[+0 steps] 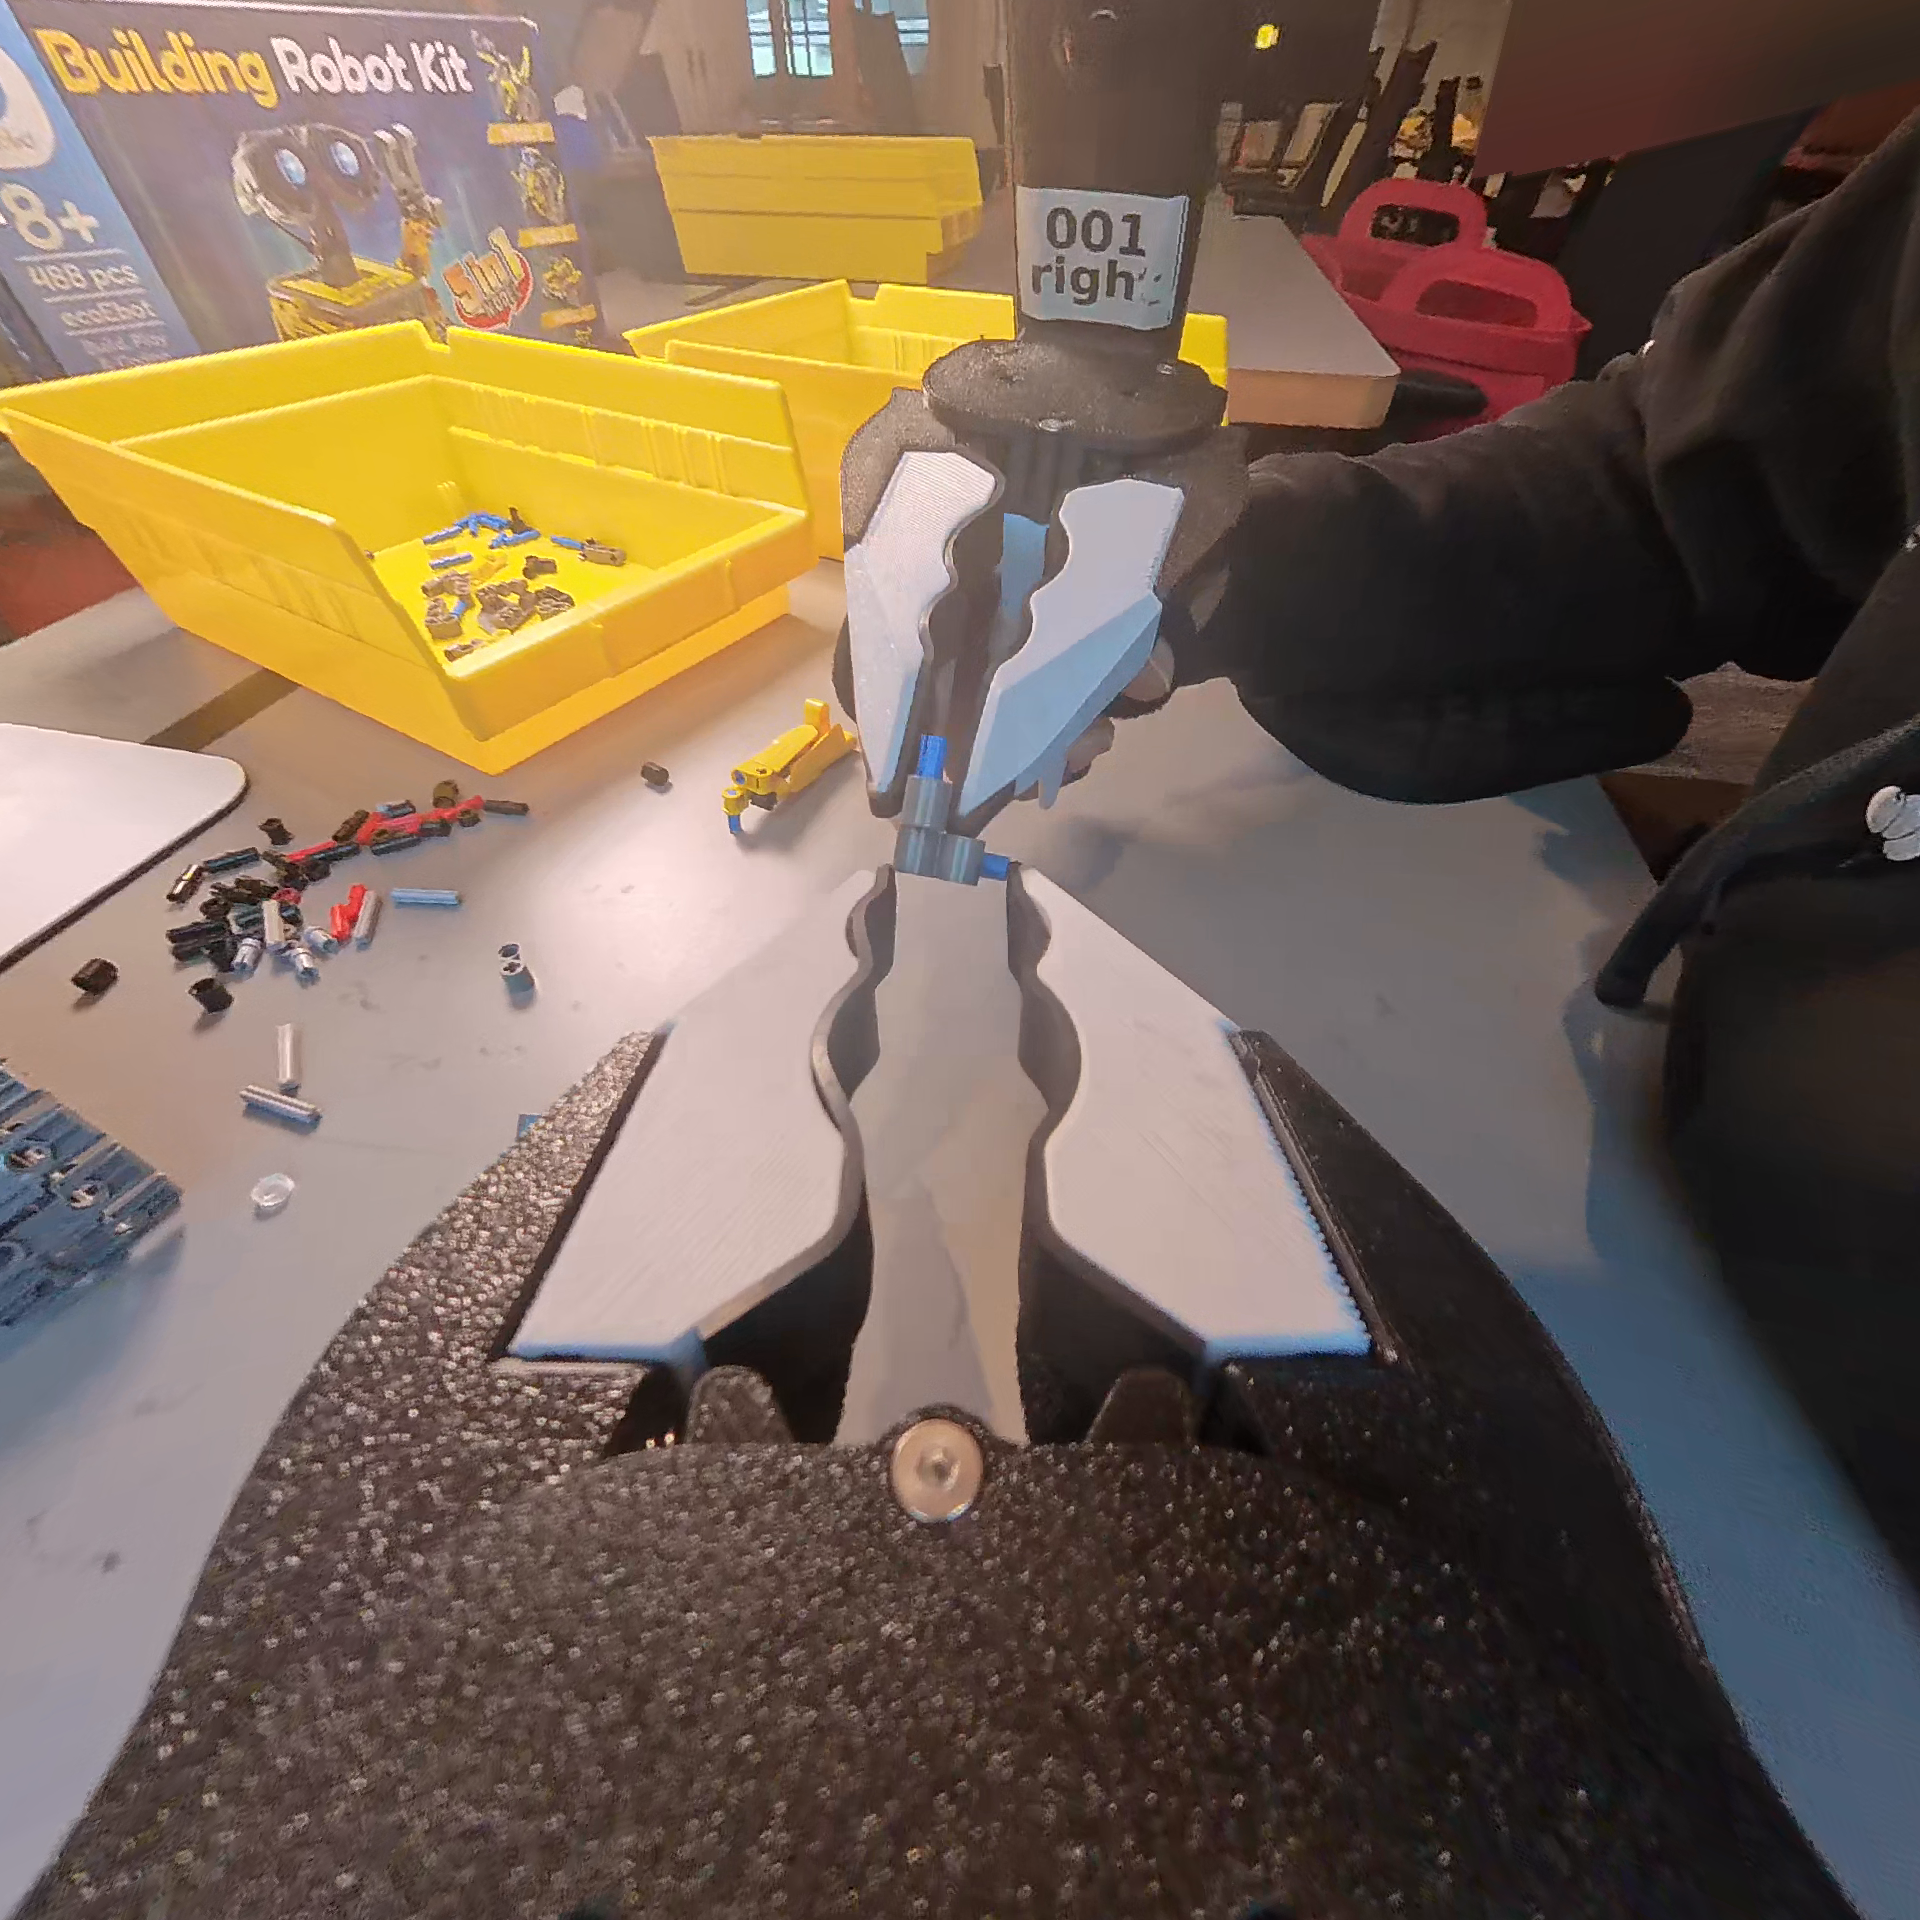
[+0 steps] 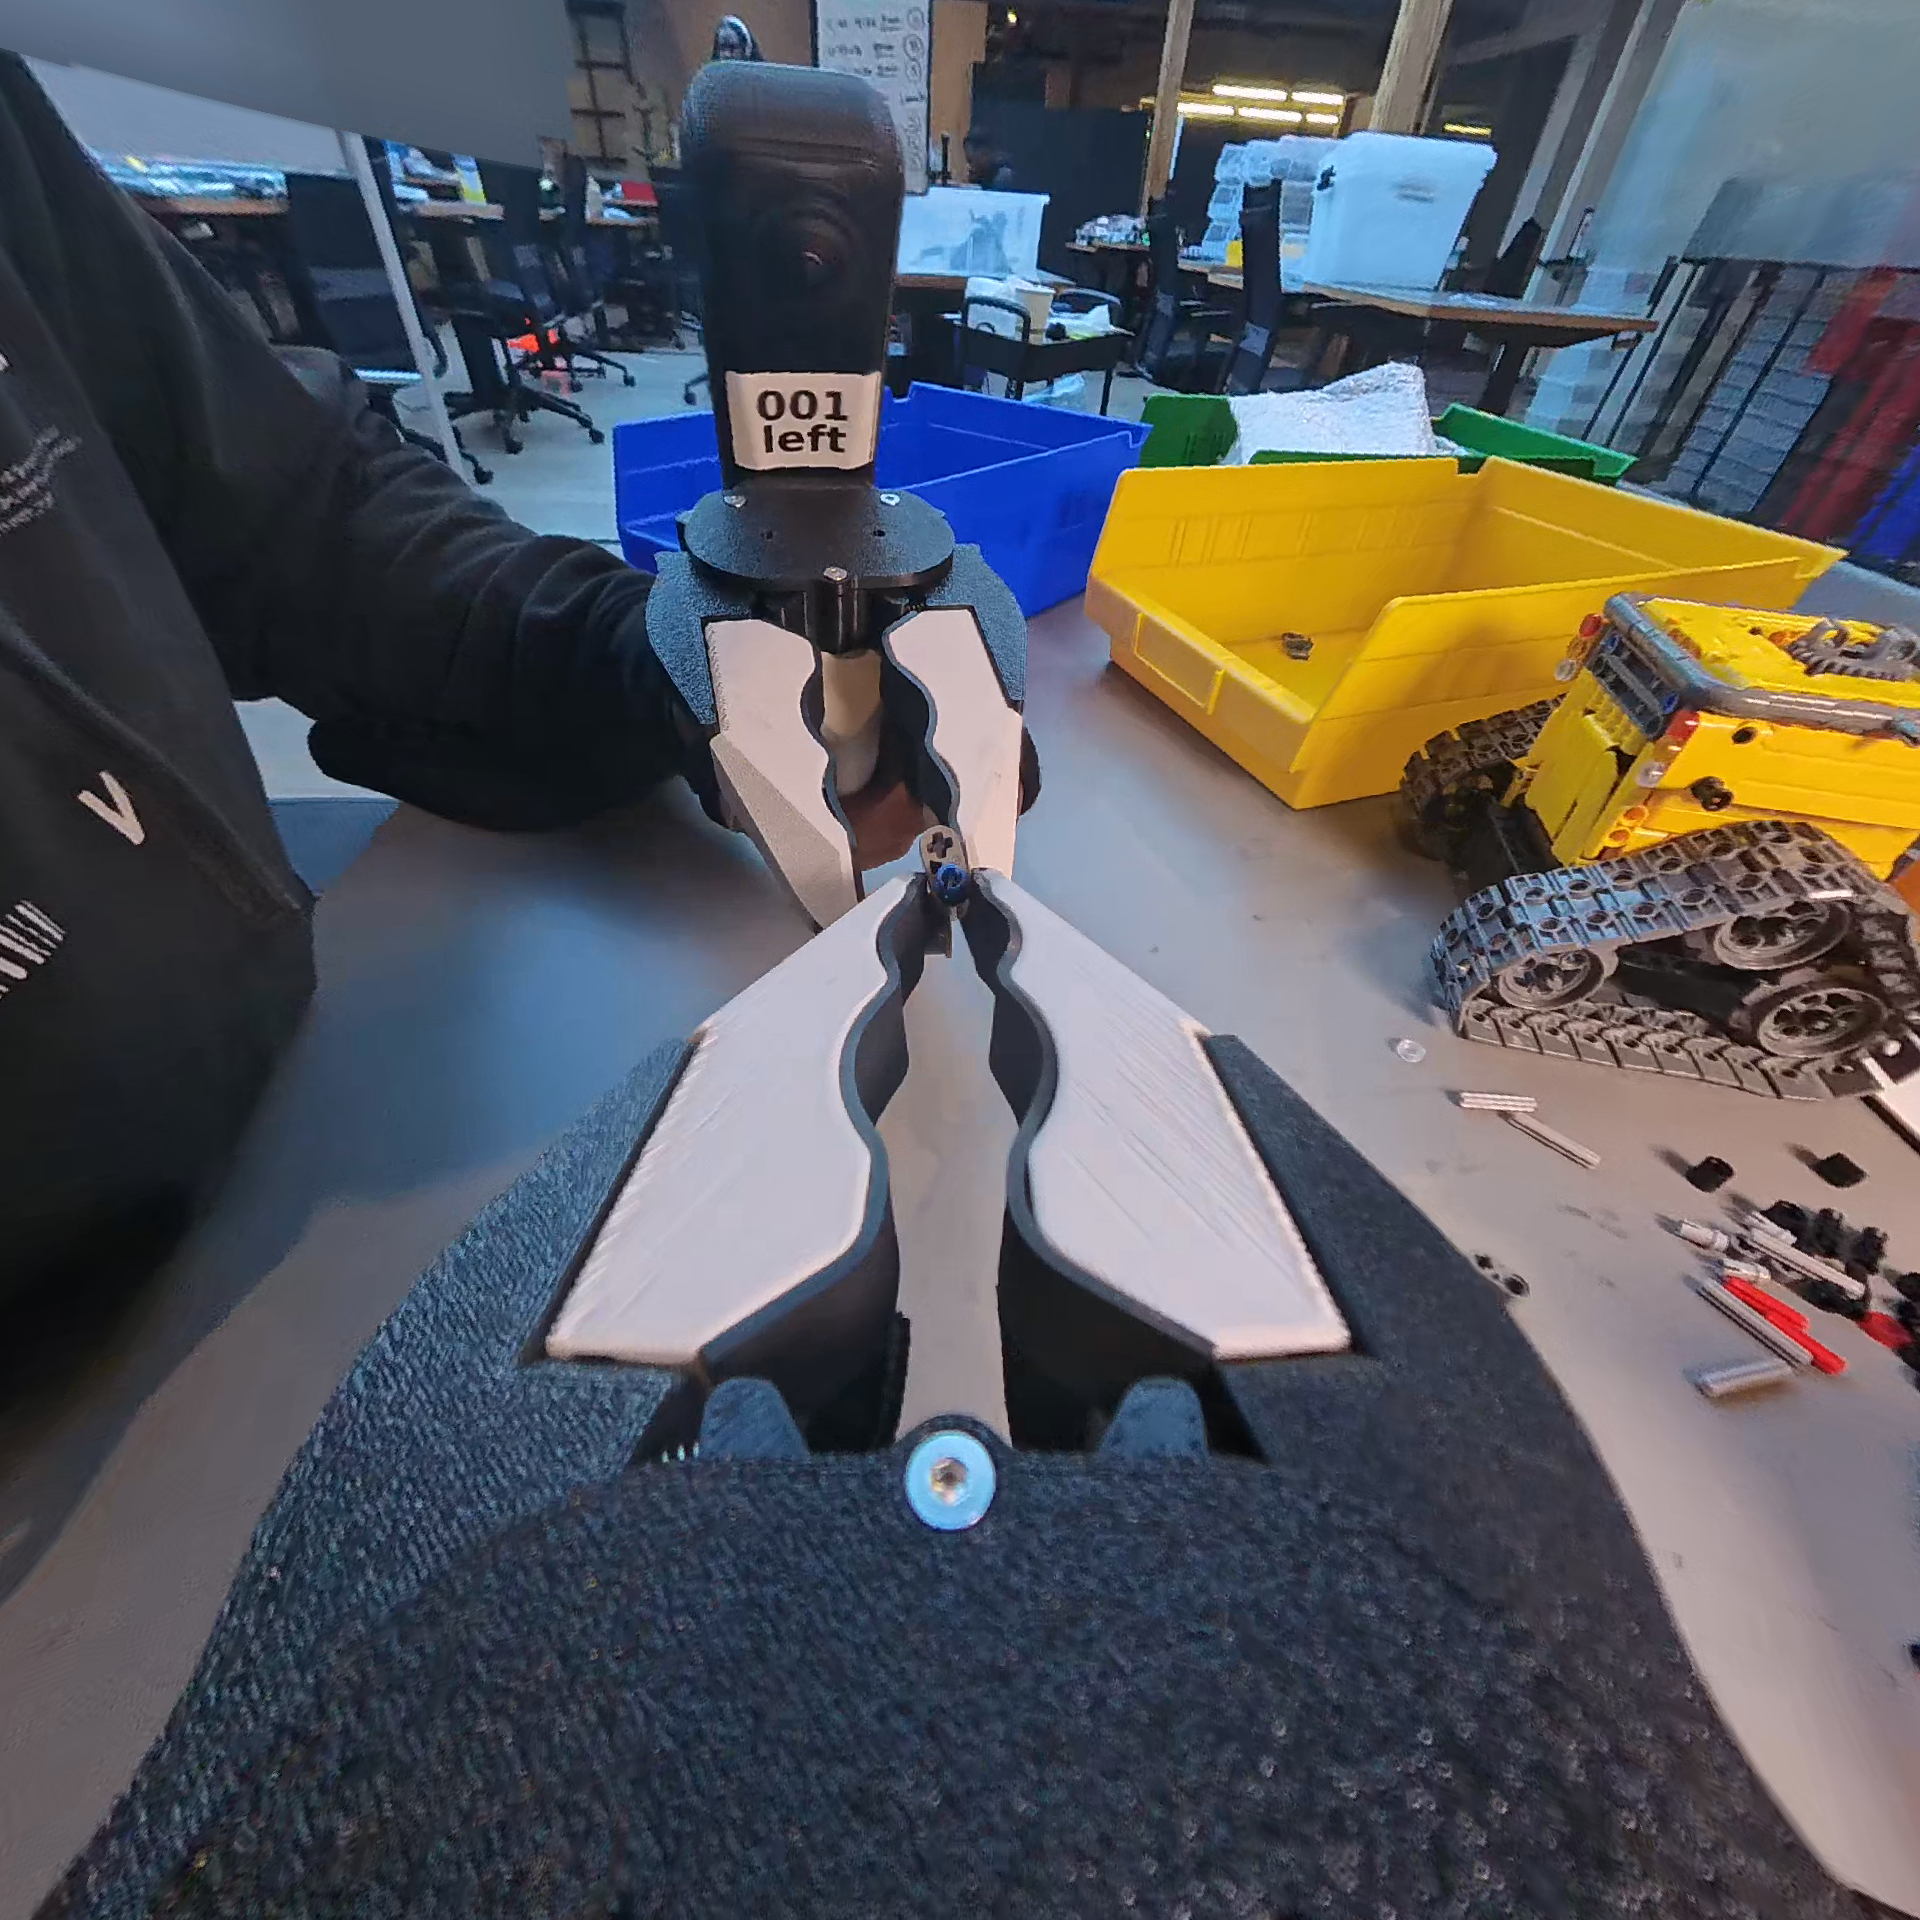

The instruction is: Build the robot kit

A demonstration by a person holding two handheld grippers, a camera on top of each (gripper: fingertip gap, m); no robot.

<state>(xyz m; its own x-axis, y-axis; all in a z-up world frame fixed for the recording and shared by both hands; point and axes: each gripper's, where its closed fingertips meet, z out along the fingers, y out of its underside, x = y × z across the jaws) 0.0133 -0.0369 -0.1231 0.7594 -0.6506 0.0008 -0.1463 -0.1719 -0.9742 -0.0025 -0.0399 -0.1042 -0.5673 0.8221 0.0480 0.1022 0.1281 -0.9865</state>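
Note:
A small grey connector assembly [image 1: 938, 852] with blue pins is held in the air between both grippers, above the grey table [image 1: 1299, 987]. My left gripper [image 1: 953, 883] has its tips closed against the lower cross part from both sides. My right gripper [image 1: 933, 808] comes down from above and is shut on the upright part, with a blue pin [image 1: 932, 750] showing between its fingers. In the right wrist view my right gripper [image 2: 943, 896] pinches the dark piece [image 2: 943, 852] with a blue pin, and the left gripper [image 2: 914, 883] meets it tip to tip. Gloved hands hold both grippers.
A yellow bin [image 1: 260, 561] holding several small parts stands at the back left, with more yellow bins and a kit box [image 1: 301, 156] behind. Loose black, red and grey pieces [image 1: 281, 894] and a small yellow assembly [image 1: 790, 764] lie on the table. A yellow tracked model [image 2: 1704, 831], a yellow bin [image 2: 1455, 540] and a blue bin [image 2: 997, 468] show in the right wrist view. Only a small space, under 4 cm, lies between the two pairs of fingers. Both grippers' tips are roughly 25 centimeters from the yellow tracked model [image 2: 1704, 831].

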